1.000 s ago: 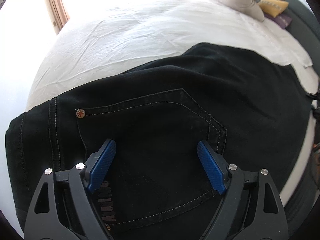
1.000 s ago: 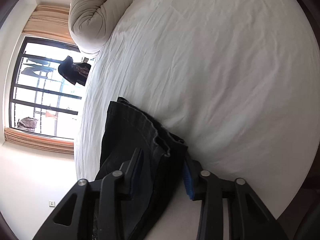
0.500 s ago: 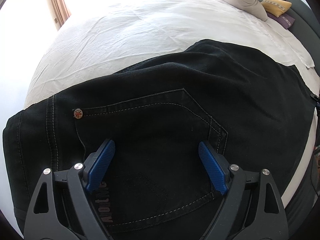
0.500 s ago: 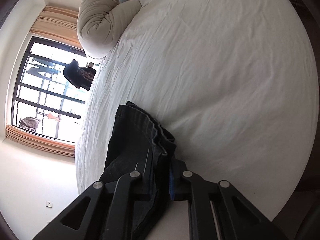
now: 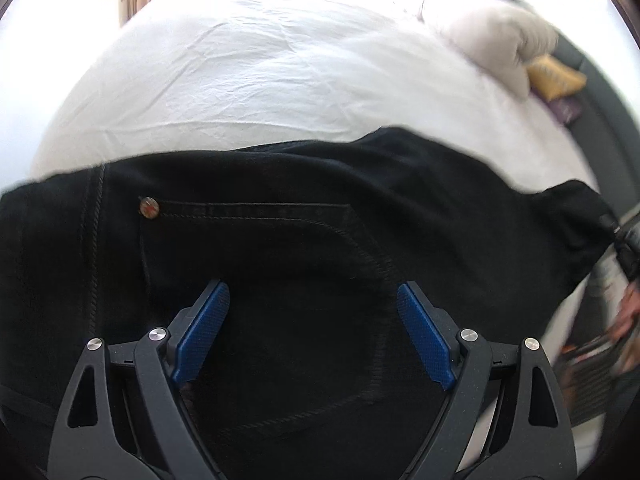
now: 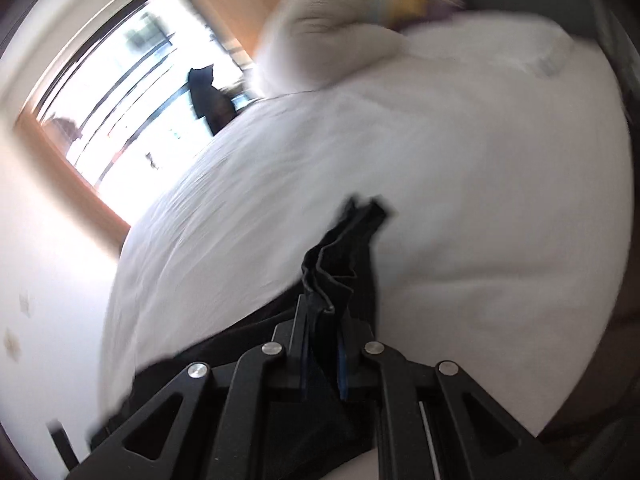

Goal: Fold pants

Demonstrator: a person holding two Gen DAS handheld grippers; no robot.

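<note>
Black jeans [image 5: 300, 240] lie on the white bed [image 5: 280, 72], back pocket with a copper rivet [image 5: 149, 207] facing up. My left gripper [image 5: 314, 308] is open just above the pocket, blue pads wide apart. My right gripper [image 6: 322, 316] is shut on the bunched hem end of the pants [image 6: 344, 248] and holds it lifted above the sheet [image 6: 460, 168]. The view is motion-blurred. The lifted end also shows at the right edge of the left wrist view [image 5: 576, 216].
A grey rolled pillow [image 5: 496, 36] and a yellow cushion [image 5: 556, 76] lie at the bed's head. A large window [image 6: 132, 92] with a dark garment hanging [image 6: 210, 96] is beyond the bed. The bed's dark frame [image 5: 600, 92] runs along the right.
My right gripper closed on the pant leg end and swung up and across, lifting it. The left gripper stayed open and tilted lower over the pocket.
</note>
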